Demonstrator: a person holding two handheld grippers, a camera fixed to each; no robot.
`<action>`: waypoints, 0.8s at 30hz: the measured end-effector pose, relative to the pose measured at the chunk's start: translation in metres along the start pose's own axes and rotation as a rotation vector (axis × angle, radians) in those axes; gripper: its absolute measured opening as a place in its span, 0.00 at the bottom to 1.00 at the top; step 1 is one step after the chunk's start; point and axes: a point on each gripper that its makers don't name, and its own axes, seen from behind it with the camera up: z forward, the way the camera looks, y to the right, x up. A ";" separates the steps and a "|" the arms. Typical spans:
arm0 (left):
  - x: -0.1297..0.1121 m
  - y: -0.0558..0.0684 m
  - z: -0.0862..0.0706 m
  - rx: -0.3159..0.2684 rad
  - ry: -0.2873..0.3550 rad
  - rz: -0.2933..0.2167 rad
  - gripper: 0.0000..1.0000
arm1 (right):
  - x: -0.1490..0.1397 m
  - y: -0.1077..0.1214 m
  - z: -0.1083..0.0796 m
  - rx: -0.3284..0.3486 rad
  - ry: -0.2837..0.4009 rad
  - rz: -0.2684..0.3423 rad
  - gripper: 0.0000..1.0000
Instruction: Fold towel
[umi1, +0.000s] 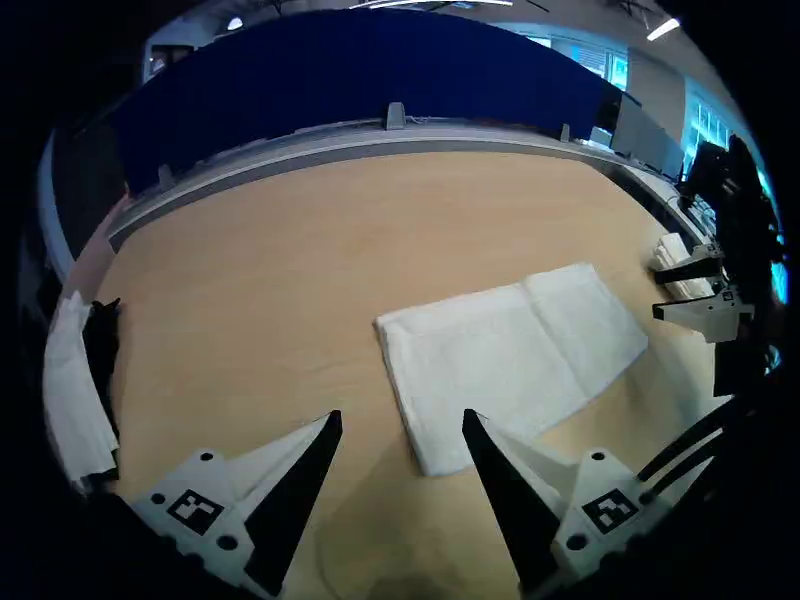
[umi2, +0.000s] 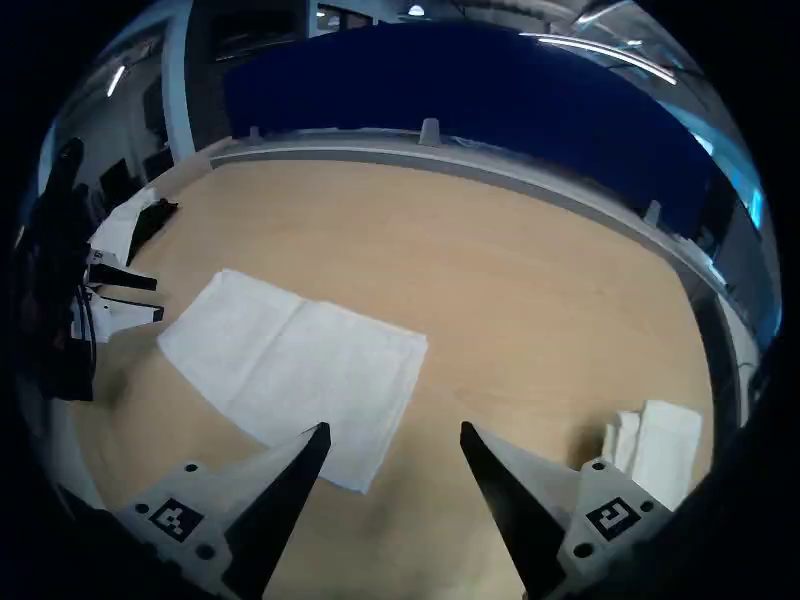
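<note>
The left gripper (umi1: 400, 415) is held wide open, its two fingers spread well apart, and nothing is gripped between them. In the left gripper view the near left corner of the towel (umi1: 510, 350) is framed in the gap. Whether the finger on the right touches the cloth cannot be told.

The right gripper (umi2: 394, 426) is likewise spread wide and empty, and the towel's near right corner is seen just beside its finger on the left. Each gripper is also caught by the other's camera. In the right gripper view the left one is seen at the far left, its fingertips pointed toward the towel's left end and apart from it. In the left gripper view the right one is seen at the right edge, its fingers parted.

The white towel is laid flat as a folded rectangle in the middle of the light wooden tabletop (umi1: 300, 250), between the two grippers. A crease is seen running across it, nearer the right end.

At the left edge of the table a pile of white cloths (umi1: 70, 390) is seen, with a black item (umi1: 100, 335) lying against it. At the right edge a stack of folded white cloths (umi2: 660, 440) is placed, well apart from the towel. Along the far side the table is bounded by a dark blue partition (umi1: 350, 70).
</note>
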 end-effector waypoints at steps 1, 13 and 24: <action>-0.002 0.000 -0.002 0.000 -0.001 -0.002 0.89 | -0.002 0.000 -0.001 0.000 0.000 0.000 1.00; -0.014 -0.004 -0.015 0.030 -0.002 -0.026 0.89 | -0.009 -0.008 -0.004 0.036 -0.013 -0.038 1.00; -0.042 -0.016 -0.050 0.098 -0.008 -0.087 0.89 | -0.022 -0.030 -0.004 0.151 -0.063 -0.161 1.00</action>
